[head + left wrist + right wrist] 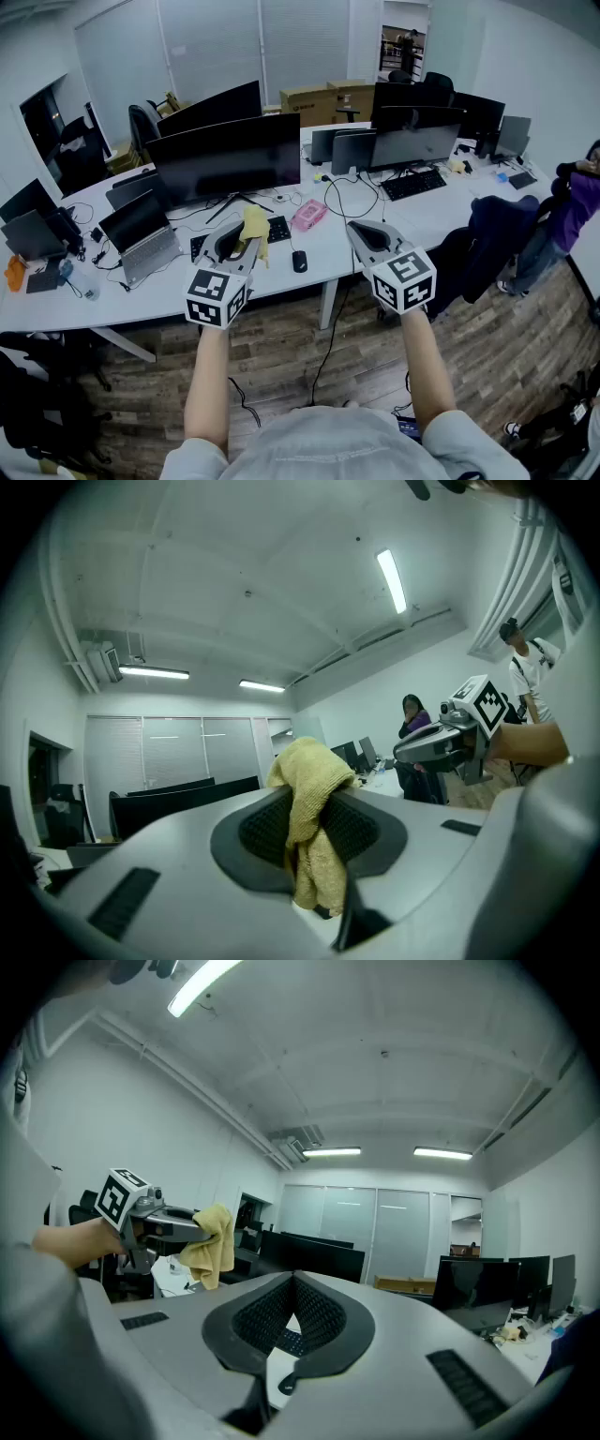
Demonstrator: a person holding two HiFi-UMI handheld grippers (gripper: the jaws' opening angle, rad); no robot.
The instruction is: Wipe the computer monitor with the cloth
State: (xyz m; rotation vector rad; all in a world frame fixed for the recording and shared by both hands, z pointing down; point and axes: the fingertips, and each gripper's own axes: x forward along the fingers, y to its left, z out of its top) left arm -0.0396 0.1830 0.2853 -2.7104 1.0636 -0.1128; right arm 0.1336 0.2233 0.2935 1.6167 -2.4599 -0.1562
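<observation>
Two grippers were recorded in the head view, held side by side over the near edge of the white desk (pixel 309 246). The left gripper (pixel 242 234) had its jaws clamped on the yellow cloth (pixel 255 223), which stood out past the jaw tips toward the computer monitor (pixel 228 159) without touching it. The monitor was dark, its long axis running left to right and its screen facing the person. The right gripper (pixel 364 231) pointed the same way. Cardboard boxes (pixel 319 97) sat beyond the far desks; their contents could not be seen.

Left gripper view: the cloth was pinched between the two ribbed pads (pixel 267 829). Its long axis ran up and down, with a bunched end rising above the pads and the tail hanging below. Only this view showed a person (pixel 413 716) standing by the far desks.

Right gripper view: the jaws were closed tip to tip with nothing between them, a detail the head view did not settle. The left gripper appeared at the left edge, the cloth drooping from its tip.
</observation>
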